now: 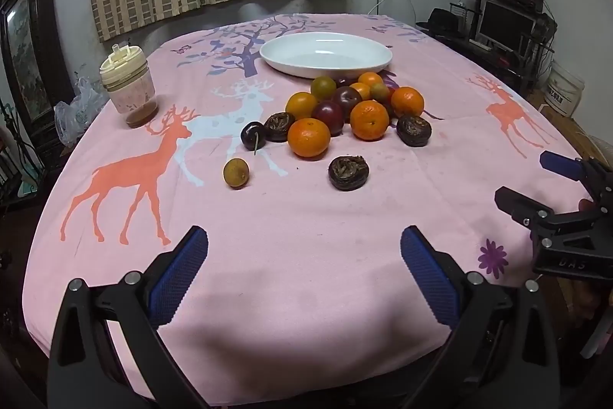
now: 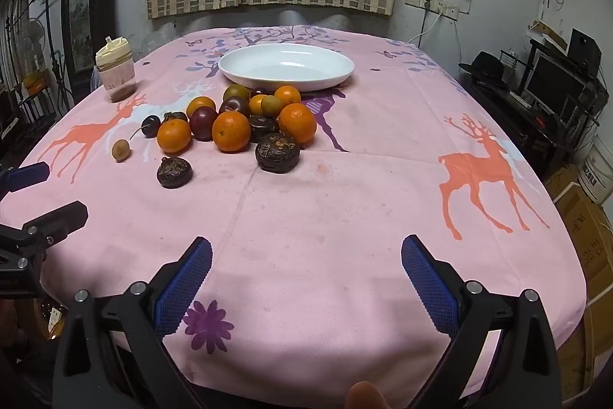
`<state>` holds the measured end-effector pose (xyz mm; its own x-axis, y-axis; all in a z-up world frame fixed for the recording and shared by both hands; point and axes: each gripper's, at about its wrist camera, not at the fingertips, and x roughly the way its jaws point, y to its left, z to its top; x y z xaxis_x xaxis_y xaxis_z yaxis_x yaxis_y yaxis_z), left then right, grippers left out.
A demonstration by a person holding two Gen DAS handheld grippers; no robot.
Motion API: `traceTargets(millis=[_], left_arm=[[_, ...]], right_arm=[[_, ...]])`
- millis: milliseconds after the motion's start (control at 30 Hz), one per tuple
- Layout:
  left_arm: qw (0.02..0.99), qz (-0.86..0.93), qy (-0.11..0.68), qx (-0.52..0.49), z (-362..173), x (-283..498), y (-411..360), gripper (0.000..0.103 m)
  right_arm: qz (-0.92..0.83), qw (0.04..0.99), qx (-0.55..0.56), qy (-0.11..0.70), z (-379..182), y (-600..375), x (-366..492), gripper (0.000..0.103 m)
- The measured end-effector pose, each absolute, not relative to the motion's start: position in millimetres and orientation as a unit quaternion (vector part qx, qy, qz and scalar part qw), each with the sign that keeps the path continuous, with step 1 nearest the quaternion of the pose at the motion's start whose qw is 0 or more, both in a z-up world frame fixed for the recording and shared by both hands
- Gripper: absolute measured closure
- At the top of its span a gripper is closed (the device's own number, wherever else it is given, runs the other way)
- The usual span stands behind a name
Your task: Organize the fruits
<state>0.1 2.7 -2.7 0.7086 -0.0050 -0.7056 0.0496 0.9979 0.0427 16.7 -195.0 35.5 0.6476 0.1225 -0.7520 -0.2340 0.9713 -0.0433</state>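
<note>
Pink cloth tablecloth (image 1: 306, 217), glossy oval plate (image 1: 325, 54), round oranges (image 1: 308, 137), both grippers (image 1: 304, 271) (image 2: 306, 275) spread wide

6 oranges (image 1: 308, 137), 1 plate (image 1: 325, 54)

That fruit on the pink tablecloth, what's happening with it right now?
Nothing has been picked up yet. The fruit pile of oranges, dark plums and wrinkled dark fruits sits loose on the pink tablecloth, just in front of the white dish, which holds nothing. The left gripper and right gripper are both open and holding nothing, near the table's front edge.
</note>
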Motion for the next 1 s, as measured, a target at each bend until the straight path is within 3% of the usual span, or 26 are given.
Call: traceTargets(millis=[1000], left_arm=[[0.922, -0.013, 0.387, 0.028, -7.4, -0.5, 3.7, 0.004]], right_arm=[[0.097, 0.905, -0.069, 0.408, 35.5, -193.2, 16.0, 0.004]])
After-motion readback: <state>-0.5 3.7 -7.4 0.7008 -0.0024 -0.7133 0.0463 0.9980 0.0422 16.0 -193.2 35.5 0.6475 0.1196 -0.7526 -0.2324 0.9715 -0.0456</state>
